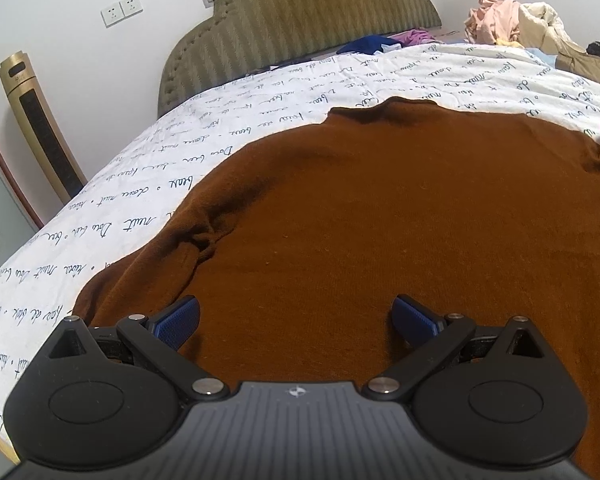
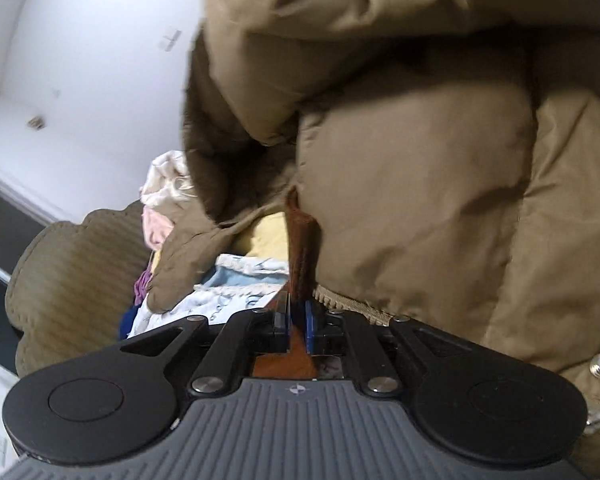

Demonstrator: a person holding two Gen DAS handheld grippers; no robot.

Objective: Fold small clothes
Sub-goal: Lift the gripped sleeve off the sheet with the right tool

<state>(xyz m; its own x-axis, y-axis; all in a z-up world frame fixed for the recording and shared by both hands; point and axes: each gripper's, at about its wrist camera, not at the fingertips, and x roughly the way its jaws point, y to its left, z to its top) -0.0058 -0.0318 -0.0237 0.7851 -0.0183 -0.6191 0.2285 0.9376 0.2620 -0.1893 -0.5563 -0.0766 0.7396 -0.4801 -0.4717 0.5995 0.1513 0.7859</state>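
**Right tongs pinch the sweater's edge; left tongs wait wide above it**

The right tongs (image 2: 298, 316) are clamped on a narrow strip of the brown sweater (image 2: 302, 240), the blue pads pressed flat against the knit on both sides. The strip rises taut from the pads, so this looks like a sleeve or a side edge picked up to be drawn across the body for a fold. Close behind it hangs a tan padded jacket (image 2: 420, 160), which fills most of that view.

The left tongs (image 1: 296, 320) stand wide apart with nothing between the pads, poised over the near part of the sweater (image 1: 380, 220). They are probably placed there to take the near hem or to pin the cloth while the other side is pulled.

The sweater lies spread on the bed (image 1: 140, 184), across the white sheet with blue script, its collar toward the headboard (image 1: 300, 20). It is rust-brown, fine-knit and mostly flat, with a bunched ridge near the bed's left edge. A pile (image 1: 512, 20) of pale clothes sits at the far right corner.
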